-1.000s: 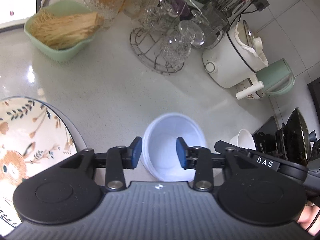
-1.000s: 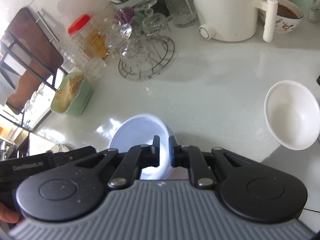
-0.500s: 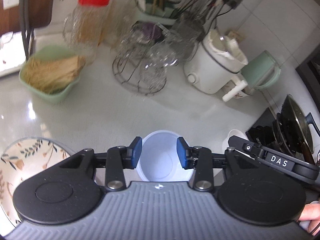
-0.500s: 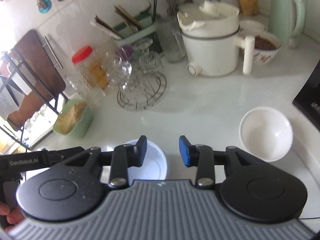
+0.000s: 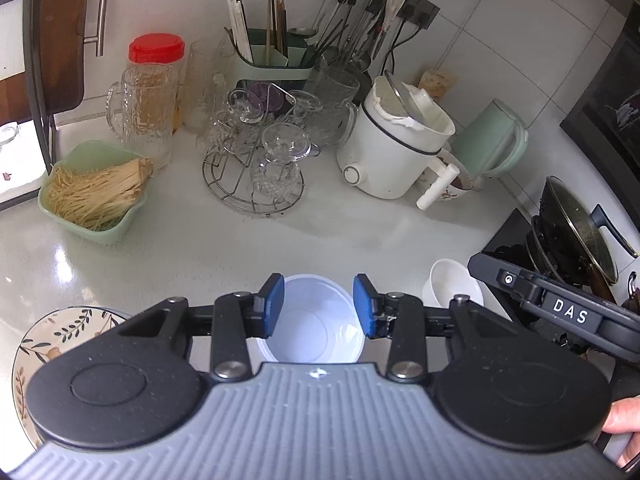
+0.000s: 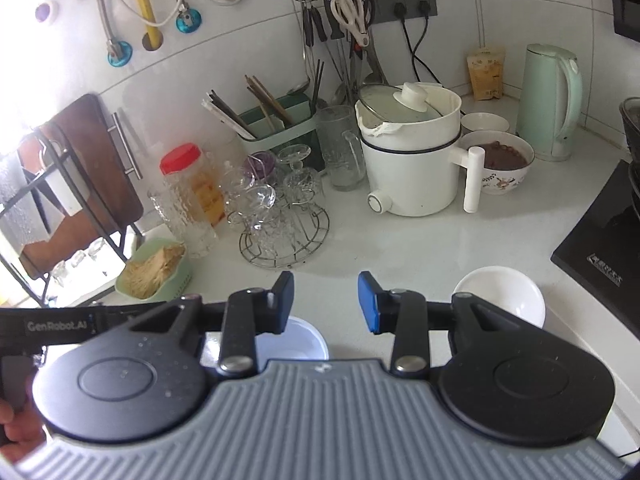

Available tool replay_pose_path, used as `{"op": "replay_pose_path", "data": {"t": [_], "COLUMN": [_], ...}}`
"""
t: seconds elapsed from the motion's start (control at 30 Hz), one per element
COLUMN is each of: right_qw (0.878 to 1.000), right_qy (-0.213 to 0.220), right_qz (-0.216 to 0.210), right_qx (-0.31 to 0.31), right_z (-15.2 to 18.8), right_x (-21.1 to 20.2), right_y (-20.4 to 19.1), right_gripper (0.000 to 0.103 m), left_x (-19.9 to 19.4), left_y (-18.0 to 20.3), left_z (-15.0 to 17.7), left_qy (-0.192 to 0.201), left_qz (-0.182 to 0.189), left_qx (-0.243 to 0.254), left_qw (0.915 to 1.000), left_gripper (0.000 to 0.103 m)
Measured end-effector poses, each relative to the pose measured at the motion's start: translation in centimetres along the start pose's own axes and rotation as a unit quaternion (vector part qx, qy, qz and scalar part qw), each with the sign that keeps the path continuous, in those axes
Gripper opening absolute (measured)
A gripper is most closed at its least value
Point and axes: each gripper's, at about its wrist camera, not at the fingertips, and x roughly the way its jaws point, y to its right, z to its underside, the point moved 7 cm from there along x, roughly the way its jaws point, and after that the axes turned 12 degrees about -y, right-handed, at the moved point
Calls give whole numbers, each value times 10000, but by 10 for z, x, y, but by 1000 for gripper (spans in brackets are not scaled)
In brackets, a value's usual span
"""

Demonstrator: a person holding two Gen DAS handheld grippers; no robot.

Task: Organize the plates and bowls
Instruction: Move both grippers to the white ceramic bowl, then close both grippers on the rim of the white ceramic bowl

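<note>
Tongs, left (image 5: 319, 305): standing parted and empty above the pale bowl (image 5: 316, 322) sitting on the counter (image 5: 224, 240).
Tongs, right (image 6: 325, 302): parted, gripping nothing.
White bowl (image 6: 502, 294): waiting far right, probably next for stacking.
Floral plate (image 5: 52, 332): lying near left.

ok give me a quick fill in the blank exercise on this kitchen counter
1. The jar behind the glass mug has a ____ lid.
2. The pale green tray holds dry ____.
3. The white bowl beside the black cooktop is ____ inside.
4. Nothing sits between the pads of the right gripper, so its jaws are ____.

Missing words: red; noodles; empty; open
</note>
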Motion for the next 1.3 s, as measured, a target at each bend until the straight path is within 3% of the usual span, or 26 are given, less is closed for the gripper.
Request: {"op": "replay_pose_path", "data": {"t": [0.37, 0.6, 0.77, 0.97, 1.13, 1.3], "right_qw": [9993, 9963, 9917, 9900, 9881, 9871], "right_qy": [162, 164, 40, -121, -240, -395], "right_qz": [295, 686, 982, 1152, 1261, 1260], "right_qx": [150, 495, 831, 809, 850, 909], "right_z": [10, 16, 16, 13, 5, -2], "right_x": [-16, -23, -19, -3, 14, 35], "right_y": [11, 46, 84, 116, 145, 171], "right_gripper": [39, 38, 38, 38, 38, 38], "left_x": [5, 22, 53, 97, 140, 178], "left_y": [15, 33, 56, 88, 101, 116], "left_z": [2, -4, -13, -27, -37, -43], "left_qy": [-31, -134, -352, -604, -872, -1190], "left_qz": [198, 386, 562, 646, 400, 398], "left_qx": [158, 175, 217, 397, 416, 483], "left_qw": [9997, 9990, 9976, 9953, 9945, 9909], "left_gripper": [43, 46, 47, 52, 58, 59]}}
